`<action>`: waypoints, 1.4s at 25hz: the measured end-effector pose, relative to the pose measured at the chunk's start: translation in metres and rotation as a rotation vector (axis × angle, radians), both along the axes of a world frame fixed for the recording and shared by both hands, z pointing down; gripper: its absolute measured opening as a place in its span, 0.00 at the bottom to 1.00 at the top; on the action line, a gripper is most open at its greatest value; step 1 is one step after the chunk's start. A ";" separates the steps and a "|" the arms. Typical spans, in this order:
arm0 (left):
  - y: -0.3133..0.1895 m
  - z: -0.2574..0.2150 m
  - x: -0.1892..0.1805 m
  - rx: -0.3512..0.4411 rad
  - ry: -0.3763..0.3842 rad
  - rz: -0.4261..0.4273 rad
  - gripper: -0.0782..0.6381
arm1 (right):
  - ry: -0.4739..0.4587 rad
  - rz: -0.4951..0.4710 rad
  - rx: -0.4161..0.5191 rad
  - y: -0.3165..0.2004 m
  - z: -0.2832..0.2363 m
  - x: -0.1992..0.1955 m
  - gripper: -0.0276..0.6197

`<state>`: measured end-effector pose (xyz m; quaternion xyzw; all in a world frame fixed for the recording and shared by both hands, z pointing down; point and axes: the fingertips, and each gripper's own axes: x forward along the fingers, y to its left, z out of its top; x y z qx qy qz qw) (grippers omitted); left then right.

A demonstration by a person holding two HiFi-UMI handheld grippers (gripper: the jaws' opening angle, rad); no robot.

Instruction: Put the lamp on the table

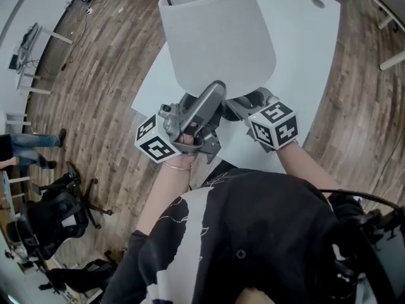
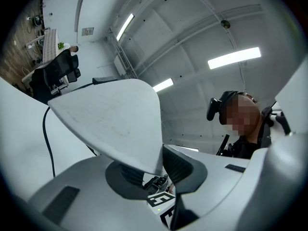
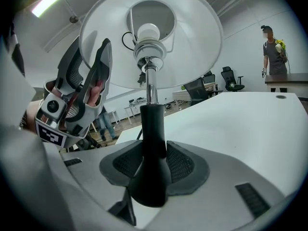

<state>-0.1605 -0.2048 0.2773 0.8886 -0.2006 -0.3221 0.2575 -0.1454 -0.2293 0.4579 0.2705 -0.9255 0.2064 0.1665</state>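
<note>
The lamp has a white shade [image 1: 215,37], a bulb [image 3: 148,32] and a black stem [image 3: 151,143]. It stands over the near edge of the white table [image 1: 304,43]; whether its foot rests there is hidden. My right gripper [image 3: 153,165] is shut on the black stem, both pads pressed against it; in the head view this gripper [image 1: 243,103] reaches in under the shade. My left gripper [image 1: 218,88] is up at the shade's lower rim [image 2: 110,119]. Its jaws straddle the rim loosely, with a gap showing between the pads [image 2: 180,165]. From the right gripper view its fingers [image 3: 103,66] stand either side of the rim.
Wooden floor surrounds the table. Black office chairs [image 1: 50,214] and a person in jeans [image 1: 25,147] are at the left. Another person [image 3: 272,52] stands by a far desk. A black cable [image 2: 45,138] hangs beside the shade.
</note>
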 end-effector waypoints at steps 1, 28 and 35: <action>0.000 0.001 0.001 0.000 -0.006 0.000 0.24 | 0.000 -0.002 0.000 -0.001 0.000 0.000 0.29; 0.006 -0.003 -0.003 0.005 0.085 -0.015 0.13 | 0.000 0.004 0.009 0.002 0.004 0.001 0.32; 0.006 -0.003 -0.004 0.013 0.074 0.006 0.13 | 0.008 0.025 -0.004 0.004 0.008 0.010 0.32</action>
